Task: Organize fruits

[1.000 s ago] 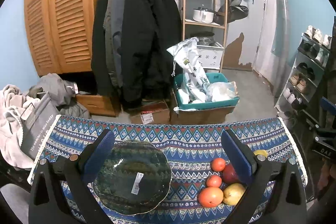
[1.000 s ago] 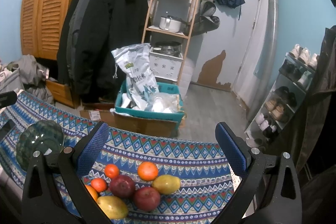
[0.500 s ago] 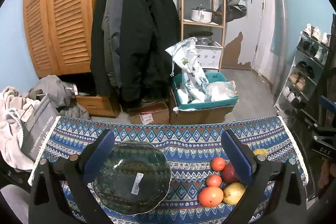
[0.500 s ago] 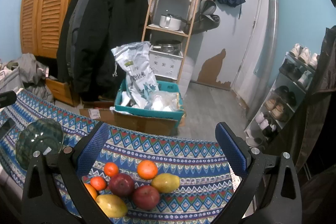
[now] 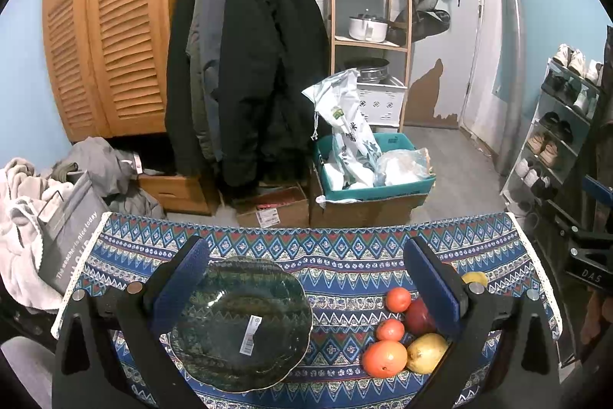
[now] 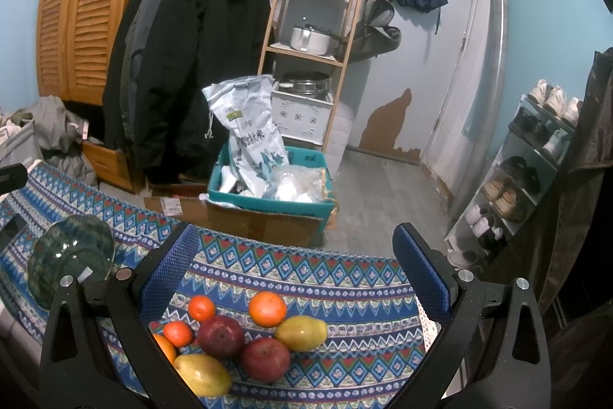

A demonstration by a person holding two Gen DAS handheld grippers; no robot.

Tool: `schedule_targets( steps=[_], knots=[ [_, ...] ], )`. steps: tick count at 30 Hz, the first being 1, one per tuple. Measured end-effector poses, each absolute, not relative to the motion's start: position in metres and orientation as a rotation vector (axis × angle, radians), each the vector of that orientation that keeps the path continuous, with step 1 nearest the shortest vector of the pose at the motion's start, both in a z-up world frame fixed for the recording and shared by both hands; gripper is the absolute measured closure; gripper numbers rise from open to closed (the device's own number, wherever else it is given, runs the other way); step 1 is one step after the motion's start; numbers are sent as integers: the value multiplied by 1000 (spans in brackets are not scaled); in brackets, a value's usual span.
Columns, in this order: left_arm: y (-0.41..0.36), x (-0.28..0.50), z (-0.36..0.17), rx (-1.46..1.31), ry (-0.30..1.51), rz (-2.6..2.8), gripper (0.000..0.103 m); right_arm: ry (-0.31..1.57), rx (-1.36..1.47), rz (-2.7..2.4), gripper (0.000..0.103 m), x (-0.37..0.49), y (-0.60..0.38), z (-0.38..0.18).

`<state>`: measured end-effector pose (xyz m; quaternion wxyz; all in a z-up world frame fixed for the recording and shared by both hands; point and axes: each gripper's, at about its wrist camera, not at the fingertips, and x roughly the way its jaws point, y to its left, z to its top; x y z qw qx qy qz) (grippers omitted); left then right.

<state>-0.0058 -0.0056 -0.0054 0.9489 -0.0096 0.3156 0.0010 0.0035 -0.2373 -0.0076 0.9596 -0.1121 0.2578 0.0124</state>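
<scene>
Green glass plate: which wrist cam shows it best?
Left wrist. The green glass plate sits whole and near-centred between the open left gripper fingers, empty, with its barcode sticker visible. In the right wrist view the plate is small at the left edge, distorted and partly cut by the gripper frame.

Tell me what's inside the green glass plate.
Only a white barcode sticker shows inside the plate; no fruit. The left gripper's finger covers its left edge.

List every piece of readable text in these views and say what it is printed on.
"The weather is nice today": grey tote bag.
"DAS": black rig part at the right edge.
Rice sack: large Chinese characters, too blurred to read surely.
Barcode sticker in the green glass plate: too small.
Cardboard box label: too small.
</scene>
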Motion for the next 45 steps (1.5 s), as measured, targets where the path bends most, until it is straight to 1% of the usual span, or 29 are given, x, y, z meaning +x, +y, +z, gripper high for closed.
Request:
schedule_targets(
  steps=[45],
  knots=[
    [-6,-7,-6,-7,646,0,1,521,-247,20,3,4,-235,-3]
  ],
)
